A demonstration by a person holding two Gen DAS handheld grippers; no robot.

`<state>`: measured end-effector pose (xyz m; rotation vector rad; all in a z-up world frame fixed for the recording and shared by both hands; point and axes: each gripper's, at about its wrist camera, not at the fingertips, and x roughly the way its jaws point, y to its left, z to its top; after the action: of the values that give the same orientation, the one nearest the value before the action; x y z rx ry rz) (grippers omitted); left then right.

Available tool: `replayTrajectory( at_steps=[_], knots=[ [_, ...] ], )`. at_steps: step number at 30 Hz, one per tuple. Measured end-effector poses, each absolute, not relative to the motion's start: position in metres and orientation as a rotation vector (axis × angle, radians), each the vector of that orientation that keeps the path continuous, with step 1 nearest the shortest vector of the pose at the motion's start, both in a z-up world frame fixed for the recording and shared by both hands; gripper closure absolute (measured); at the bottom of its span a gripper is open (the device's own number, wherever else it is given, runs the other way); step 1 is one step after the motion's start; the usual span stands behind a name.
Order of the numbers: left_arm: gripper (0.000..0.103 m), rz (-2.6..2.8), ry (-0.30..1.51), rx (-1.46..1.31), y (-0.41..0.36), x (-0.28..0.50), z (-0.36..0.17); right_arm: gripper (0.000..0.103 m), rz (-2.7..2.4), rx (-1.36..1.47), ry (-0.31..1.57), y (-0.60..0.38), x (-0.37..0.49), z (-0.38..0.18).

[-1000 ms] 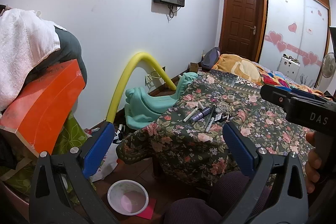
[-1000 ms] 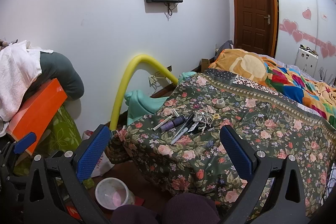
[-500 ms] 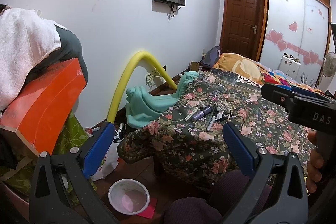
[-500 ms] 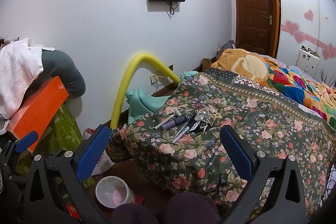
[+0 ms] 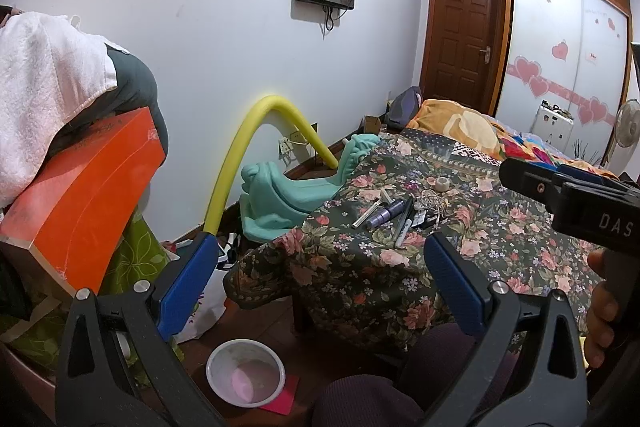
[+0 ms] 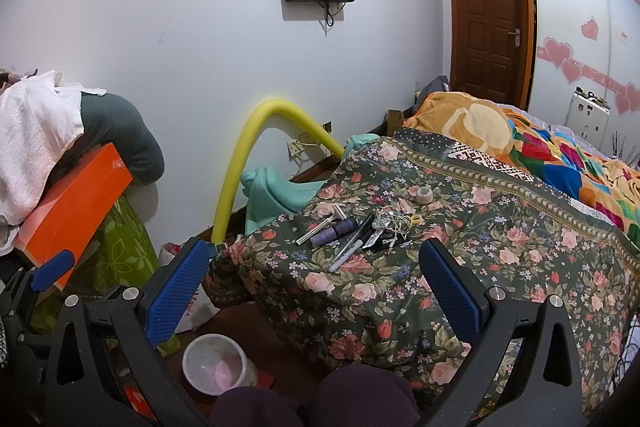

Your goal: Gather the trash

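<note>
In the left wrist view the left gripper [image 5: 320, 279] has its blue-padded fingers [image 5: 186, 287] spread wide with nothing between them, low in the frame. In the right wrist view the right gripper [image 6: 314, 287] is likewise wide apart and empty, its fingers [image 6: 448, 287] framing the near corner of the bed.

Just beyond both pairs of fingers, at frame centre, a cluster of small items [image 6: 356, 229] lies on the floral bedspread [image 6: 500, 259]: a purple spool, pens, a silver stick, tangled white cord and a yellow ring. A small roll of tape [image 6: 424, 195] sits a little further up the cover, apart from the cluster.

Below the left finger in each view, a white plastic cup [image 5: 245, 372] stands on the dark floor, holding something pink, beside a red card.

At the right edge of the left wrist view, a hand [image 5: 600, 307] grips the black handle of the right gripper.

To the left, an orange box [image 6: 72, 211] leans under a white towel [image 6: 32, 135]. A yellow foam tube [image 6: 256, 147] arches against the white wall, over a teal cloth [image 5: 288, 195].
</note>
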<state>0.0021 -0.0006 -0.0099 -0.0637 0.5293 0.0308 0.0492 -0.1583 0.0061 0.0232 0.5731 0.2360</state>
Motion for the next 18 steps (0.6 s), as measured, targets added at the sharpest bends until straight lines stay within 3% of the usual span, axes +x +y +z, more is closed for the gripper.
replayTrajectory(
  at_steps=[18],
  knots=[
    [0.0, 0.024, 0.534, -0.066, 0.0009, 0.0015, -0.0086, 0.0, 0.242, 0.021, 0.58, -0.1559, 0.0478, 0.0066]
  ],
)
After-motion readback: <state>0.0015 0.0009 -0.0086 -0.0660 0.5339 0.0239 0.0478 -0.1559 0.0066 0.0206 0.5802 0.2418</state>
